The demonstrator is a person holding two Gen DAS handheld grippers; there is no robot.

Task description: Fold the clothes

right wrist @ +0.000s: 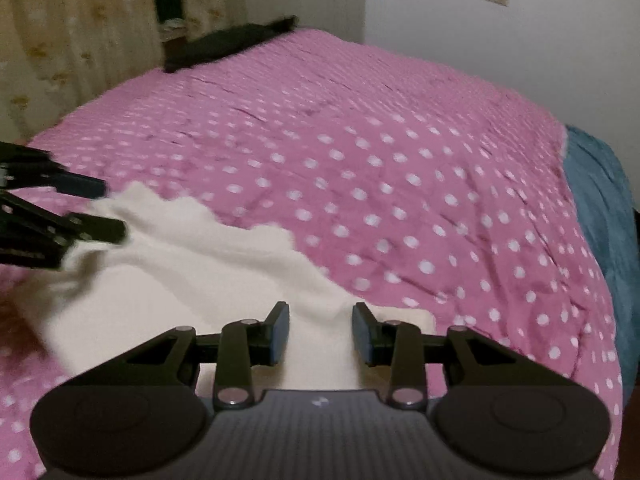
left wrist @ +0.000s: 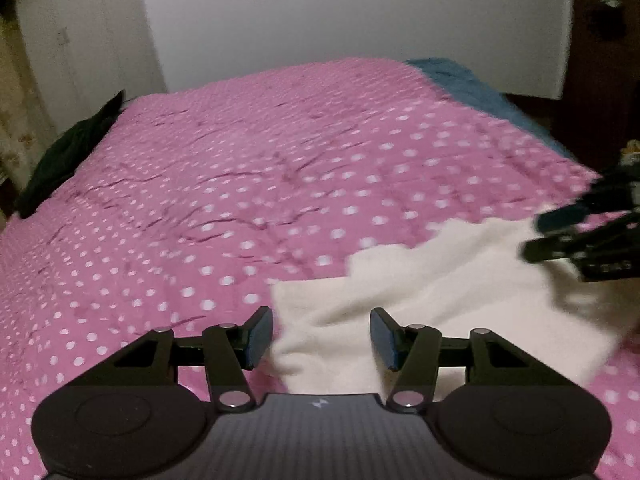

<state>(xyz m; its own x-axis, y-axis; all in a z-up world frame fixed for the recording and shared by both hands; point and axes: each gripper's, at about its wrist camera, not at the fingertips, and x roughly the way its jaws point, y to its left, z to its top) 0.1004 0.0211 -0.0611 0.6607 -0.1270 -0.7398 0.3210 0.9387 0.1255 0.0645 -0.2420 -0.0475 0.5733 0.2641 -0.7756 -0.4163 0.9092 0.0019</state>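
Note:
A cream-white fuzzy garment (left wrist: 432, 292) lies on the near part of a bed with a pink polka-dot cover (left wrist: 240, 184). My left gripper (left wrist: 321, 338) is open, its jaws wide apart over the garment's near left edge, holding nothing. The right gripper (left wrist: 538, 236) shows at the right edge of the left wrist view, over the garment's right side. In the right wrist view the garment (right wrist: 192, 264) spreads to the left; my right gripper (right wrist: 320, 334) is open above its near edge. The left gripper (right wrist: 108, 210) shows at the left edge there, open.
A dark garment (left wrist: 68, 156) lies at the bed's far left edge, also in the right wrist view (right wrist: 228, 42). A teal blanket (left wrist: 472, 88) hangs at the far right side (right wrist: 600, 208). White wall (left wrist: 320, 20) and a curtain (right wrist: 80, 40) stand behind the bed.

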